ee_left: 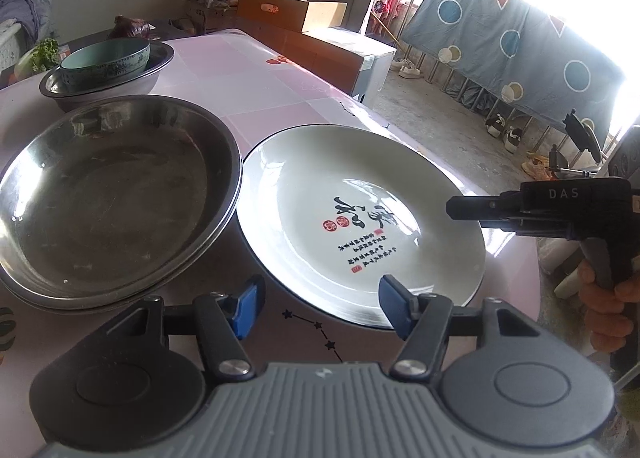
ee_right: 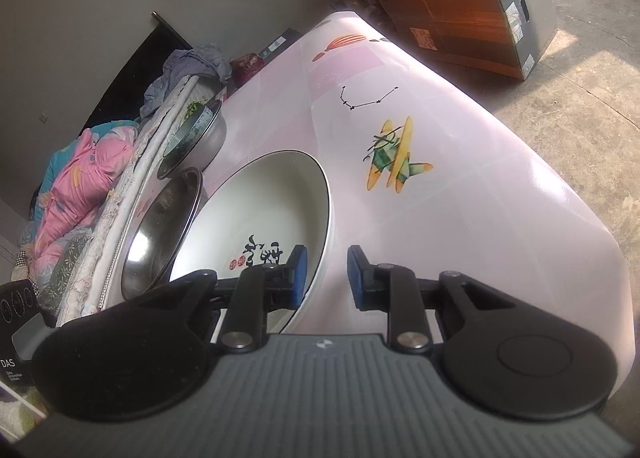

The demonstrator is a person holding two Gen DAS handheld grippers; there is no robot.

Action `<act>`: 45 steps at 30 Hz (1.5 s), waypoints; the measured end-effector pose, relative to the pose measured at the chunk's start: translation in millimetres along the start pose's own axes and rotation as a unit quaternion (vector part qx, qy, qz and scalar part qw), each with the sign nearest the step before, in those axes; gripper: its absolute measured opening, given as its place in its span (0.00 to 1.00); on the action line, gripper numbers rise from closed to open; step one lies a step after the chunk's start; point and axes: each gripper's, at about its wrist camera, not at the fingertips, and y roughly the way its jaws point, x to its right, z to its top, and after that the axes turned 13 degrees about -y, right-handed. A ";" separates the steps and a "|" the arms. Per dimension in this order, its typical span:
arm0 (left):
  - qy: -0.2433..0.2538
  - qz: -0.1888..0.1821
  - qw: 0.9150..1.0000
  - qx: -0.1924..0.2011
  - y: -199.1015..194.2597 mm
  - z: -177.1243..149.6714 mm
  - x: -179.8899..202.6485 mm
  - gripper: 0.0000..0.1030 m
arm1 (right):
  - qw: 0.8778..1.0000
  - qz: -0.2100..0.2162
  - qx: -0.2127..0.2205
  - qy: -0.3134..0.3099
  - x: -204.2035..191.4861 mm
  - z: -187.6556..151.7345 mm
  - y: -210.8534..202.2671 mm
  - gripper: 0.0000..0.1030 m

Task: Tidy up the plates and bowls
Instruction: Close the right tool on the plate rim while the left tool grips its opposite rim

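White plate (ee_left: 360,226) flat on pink table (ee_left: 280,70), just right of stacked steel plates (ee_left: 112,194), rims near touching. Round, so no long axis. Near rim between fingers of left gripper (ee_left: 316,308): jaws spread, pinching nothing. Right gripper (ee_right: 327,276) at plate's right rim, one finger over rim, other over table; jaws narrowly apart, not pressed on rim (contact unclear). Both close; right looks better placed to grip.

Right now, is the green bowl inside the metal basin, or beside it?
Inside. The green bowl sits within the rim of the metal basin, which surrounds it on all sides.
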 end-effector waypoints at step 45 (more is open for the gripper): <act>-0.009 0.020 1.000 -0.007 2.3 1.9 0.9 0.49 | 0.998 -0.030 0.001 -0.056 -18.5 -18.2 1.6 0.16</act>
